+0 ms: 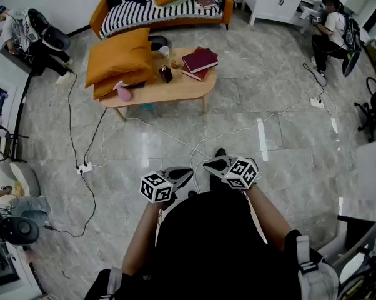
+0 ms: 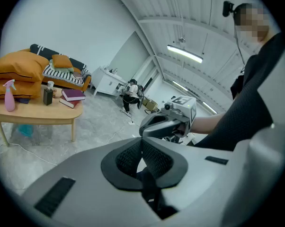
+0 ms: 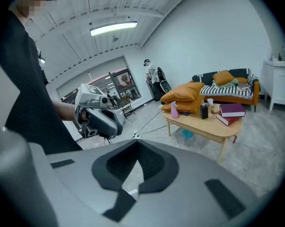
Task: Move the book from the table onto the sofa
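Note:
Two dark red books lie stacked at the right end of the wooden coffee table; they also show as books in the left gripper view and books in the right gripper view. Beyond the table stands the orange sofa with a striped cover. My left gripper and right gripper hang close to my body, far from the table, tips almost touching. Both are shut with nothing between the jaws.
Orange cushions, a pink spray bottle, a dark bottle and a cup share the table. Cables cross the tiled floor with a power strip. A white cabinet stands right of the sofa. People sit at both sides.

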A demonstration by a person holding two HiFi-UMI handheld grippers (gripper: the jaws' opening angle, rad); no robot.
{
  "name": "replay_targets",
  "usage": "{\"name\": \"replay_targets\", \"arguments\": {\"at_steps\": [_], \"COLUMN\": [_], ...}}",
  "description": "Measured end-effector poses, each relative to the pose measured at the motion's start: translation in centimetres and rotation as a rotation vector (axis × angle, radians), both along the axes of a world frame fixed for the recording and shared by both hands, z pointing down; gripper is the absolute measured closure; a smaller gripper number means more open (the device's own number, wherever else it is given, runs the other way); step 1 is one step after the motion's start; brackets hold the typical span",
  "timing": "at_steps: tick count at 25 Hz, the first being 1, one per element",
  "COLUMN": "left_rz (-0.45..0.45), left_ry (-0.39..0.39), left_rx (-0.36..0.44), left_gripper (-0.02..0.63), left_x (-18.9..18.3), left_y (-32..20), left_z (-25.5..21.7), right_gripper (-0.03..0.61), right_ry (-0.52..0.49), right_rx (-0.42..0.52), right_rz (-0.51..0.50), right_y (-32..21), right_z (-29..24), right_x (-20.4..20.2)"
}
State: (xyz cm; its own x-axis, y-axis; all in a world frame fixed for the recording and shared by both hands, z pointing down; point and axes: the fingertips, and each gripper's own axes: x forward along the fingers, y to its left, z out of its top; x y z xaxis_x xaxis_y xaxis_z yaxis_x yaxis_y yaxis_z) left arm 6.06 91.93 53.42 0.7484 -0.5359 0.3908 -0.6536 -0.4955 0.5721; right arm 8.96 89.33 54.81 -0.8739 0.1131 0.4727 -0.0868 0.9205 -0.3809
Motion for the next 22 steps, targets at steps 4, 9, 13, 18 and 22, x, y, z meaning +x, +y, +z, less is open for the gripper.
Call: {"name": "replay_targets", "arguments": {"at_steps": [4,9,13,18,22], "left_rz": [0.011,0.015,0.017,0.023,0.021], "left_ry": [-0.010,-0.013,-0.014,-0.015,-0.009], "left_rx": [0.010,0.006,0.002,-0.001,-0.010], "left_gripper": [0.609,0.609,0.609,0.609,0.609], "left_x": [-0.1,-0.4,-0.4,-0.5,-0.7], "left_y": [-0.1,0.2,0.4,1.0,1.2], "left_z": [-0.2,0.0,0.2,0.5,0.8], "right_gripper": [0.571,0.571,0.571,0.571,0.569], "right_ry": [0.003,0.009,0.018,0.025,0.038], "right_rx": [0.008,0.011,0.013,0.013,0.012], "right_rz": [-0.008,-0.011,-0.009,0.003,0.009], "right_y": [0.1,0.2,0.2,0.4,0.5], "right_z": [0.0,0.3,0.4,0.8,1.3], "right_x": [-0.5,-0.9,-0.8,-0.6,-0.5]}}
